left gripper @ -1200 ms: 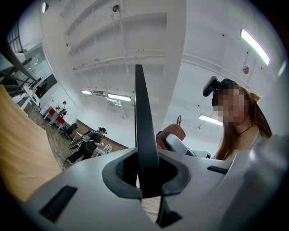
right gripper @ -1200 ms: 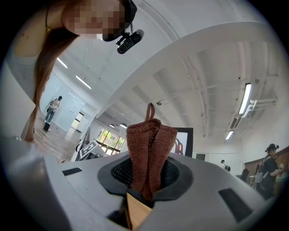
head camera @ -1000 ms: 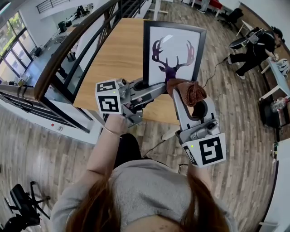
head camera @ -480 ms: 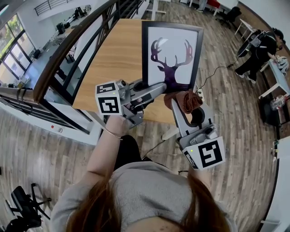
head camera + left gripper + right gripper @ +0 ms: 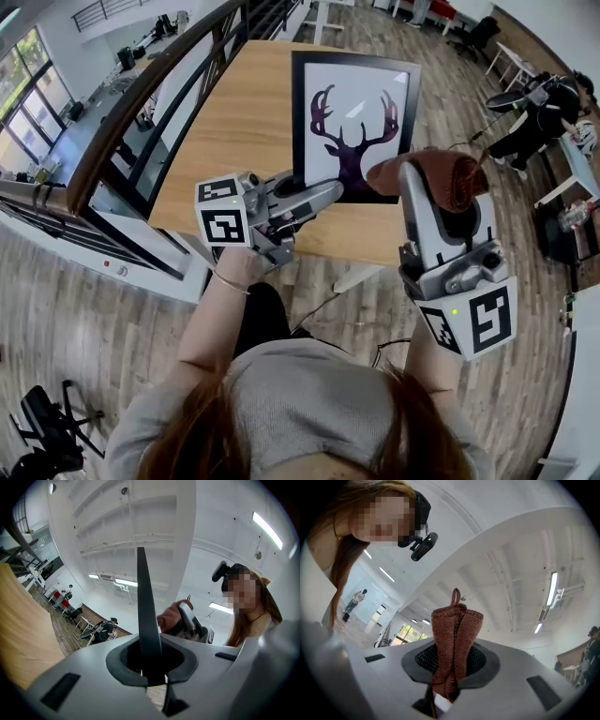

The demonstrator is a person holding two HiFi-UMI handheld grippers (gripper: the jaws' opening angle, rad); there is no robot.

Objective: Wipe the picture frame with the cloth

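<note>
Here, in the head view, a black-rimmed picture frame (image 5: 354, 127) with a deer print stands over a wooden table (image 5: 239, 122) with a railing (image 5: 141, 98) at its left. The left gripper (image 5: 314, 192) grips its lower corner. The right gripper (image 5: 433, 187), beside the frame, pinches a brown cloth (image 5: 439, 172). In the left gripper view, the frame's thin dark edge is clamped between the jaws. In the right gripper view, the ribbed knit cloth is bunched between closed jaws.
</note>
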